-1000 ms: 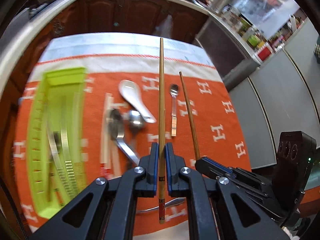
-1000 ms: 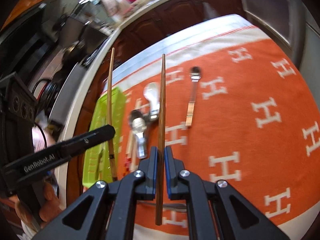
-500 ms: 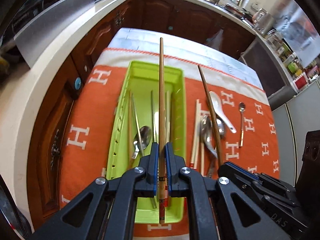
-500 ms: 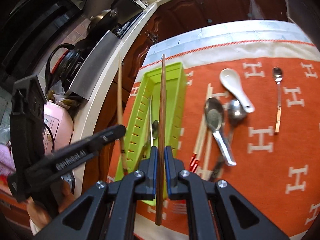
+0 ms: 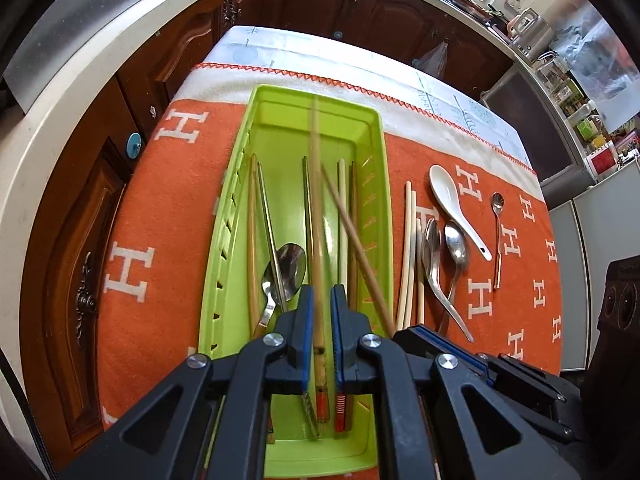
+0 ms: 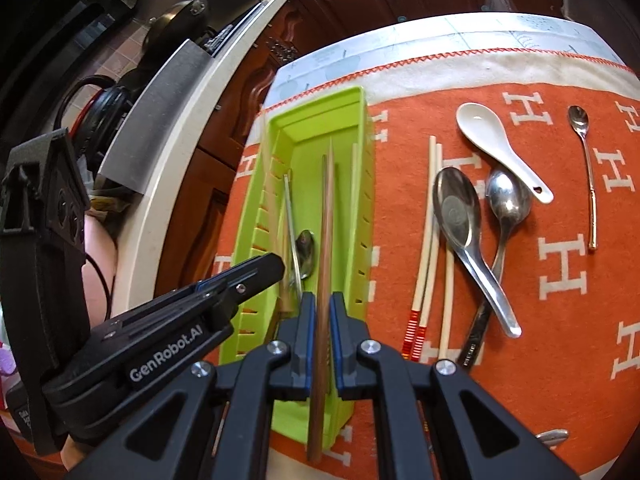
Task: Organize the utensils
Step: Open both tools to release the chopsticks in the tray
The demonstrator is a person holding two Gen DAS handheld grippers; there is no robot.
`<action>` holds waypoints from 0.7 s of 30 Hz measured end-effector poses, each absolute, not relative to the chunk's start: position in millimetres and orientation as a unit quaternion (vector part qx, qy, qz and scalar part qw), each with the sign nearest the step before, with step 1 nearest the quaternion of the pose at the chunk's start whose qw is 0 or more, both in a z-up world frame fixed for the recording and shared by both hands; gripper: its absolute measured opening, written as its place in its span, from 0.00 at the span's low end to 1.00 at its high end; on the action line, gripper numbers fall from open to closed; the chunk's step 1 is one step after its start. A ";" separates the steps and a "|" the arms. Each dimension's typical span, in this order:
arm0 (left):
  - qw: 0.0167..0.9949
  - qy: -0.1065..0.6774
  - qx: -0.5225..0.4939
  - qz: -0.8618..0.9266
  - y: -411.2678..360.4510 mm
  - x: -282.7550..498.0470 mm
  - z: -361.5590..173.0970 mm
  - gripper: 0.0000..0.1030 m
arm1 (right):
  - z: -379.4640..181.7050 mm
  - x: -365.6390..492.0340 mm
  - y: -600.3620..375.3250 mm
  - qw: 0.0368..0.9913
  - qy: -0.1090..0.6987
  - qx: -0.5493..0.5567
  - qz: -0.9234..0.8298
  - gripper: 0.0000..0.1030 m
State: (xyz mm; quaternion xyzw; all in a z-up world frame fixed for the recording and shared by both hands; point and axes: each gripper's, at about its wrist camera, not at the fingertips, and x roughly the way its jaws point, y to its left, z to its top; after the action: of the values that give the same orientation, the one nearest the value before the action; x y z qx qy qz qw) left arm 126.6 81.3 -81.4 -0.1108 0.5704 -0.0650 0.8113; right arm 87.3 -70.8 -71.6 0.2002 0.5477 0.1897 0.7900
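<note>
Moved: both chopsticks now over the green tray (image 5: 236, 216), no longer over the orange cloth (image 5: 160, 208).
Left chopstick (image 5: 316, 216): clamped in our left gripper (image 5: 319, 316), long axis along the tray.
Right chopstick (image 6: 326, 232): pinched in our right gripper (image 6: 319, 316), also lengthwise, just beside.
Next: we lower, then release.
Still out: ceramic spoon (image 6: 492, 140), metal spoons (image 6: 460, 216).
</note>
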 end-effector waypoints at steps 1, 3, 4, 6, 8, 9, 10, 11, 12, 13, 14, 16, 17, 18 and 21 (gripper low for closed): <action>0.811 0.571 -0.111 -0.066 81.2 126.9 -82.5 0.06 | -72.6 88.3 -70.8 0.789 0.548 0.202 0.190 0.07; 0.810 0.572 -0.113 -0.067 82.0 127.8 -84.2 0.07 | -74.5 89.3 -71.1 0.787 0.552 0.204 0.185 0.07; 0.809 0.573 -0.115 -0.067 82.6 127.8 -85.3 0.08 | -75.2 89.7 -71.8 0.787 0.553 0.204 0.184 0.07; 0.808 0.573 -0.117 -0.066 84.3 127.2 -85.9 0.08 | -77.4 90.1 -73.1 0.784 0.556 0.207 0.184 0.07; 0.808 0.573 -0.120 -0.066 85.9 125.6 -85.8 0.08 | -78.6 89.3 -73.8 0.782 0.558 0.207 0.183 0.07; 0.809 0.572 -0.121 -0.066 86.5 124.2 -85.4 0.08 | -78.7 88.6 -74.0 0.782 0.558 0.207 0.183 0.07; 0.809 0.571 -0.120 -0.066 86.9 122.9 -84.8 0.08 | -78.4 87.6 -74.7 0.783 0.558 0.205 0.184 0.07; 0.810 0.570 -0.118 -0.067 86.8 121.4 -83.4 0.08 | -77.9 86.7 -75.1 0.784 0.557 0.203 0.184 0.07; 0.812 0.568 -0.116 -0.067 86.3 119.5 -81.6 0.08 | -76.9 85.0 -76.0 0.786 0.556 0.198 0.184 0.07; 0.813 0.567 -0.115 -0.067 85.9 117.7 -79.7 0.09 | -75.6 83.1 -76.8 0.788 0.554 0.192 0.184 0.07; 0.815 0.564 -0.115 -0.068 85.4 115.6 -77.2 0.10 | -74.2 81.5 -77.6 0.791 0.553 0.188 0.185 0.07; 0.818 0.559 -0.115 -0.071 83.7 111.2 -71.7 0.11 | -70.5 78.0 -80.8 0.794 0.550 0.181 0.186 0.07; 0.819 0.557 -0.115 -0.072 82.4 109.2 -68.8 0.12 | -68.4 76.2 -83.4 0.795 0.548 0.179 0.188 0.07; 0.821 0.555 -0.115 -0.073 81.0 107.3 -66.0 0.12 | -66.7 75.1 -86.0 0.796 0.547 0.178 0.189 0.07; 0.825 0.548 -0.114 -0.077 74.8 101.3 -57.2 0.14 | -60.2 70.4 -97.6 0.800 0.540 0.178 0.189 0.07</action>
State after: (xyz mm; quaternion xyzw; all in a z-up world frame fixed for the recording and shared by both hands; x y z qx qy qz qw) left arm 101.3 74.8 -57.2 -0.1139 0.5479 -0.0771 0.8252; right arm 70.4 -97.6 -60.2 0.1785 0.5405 0.1888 0.8002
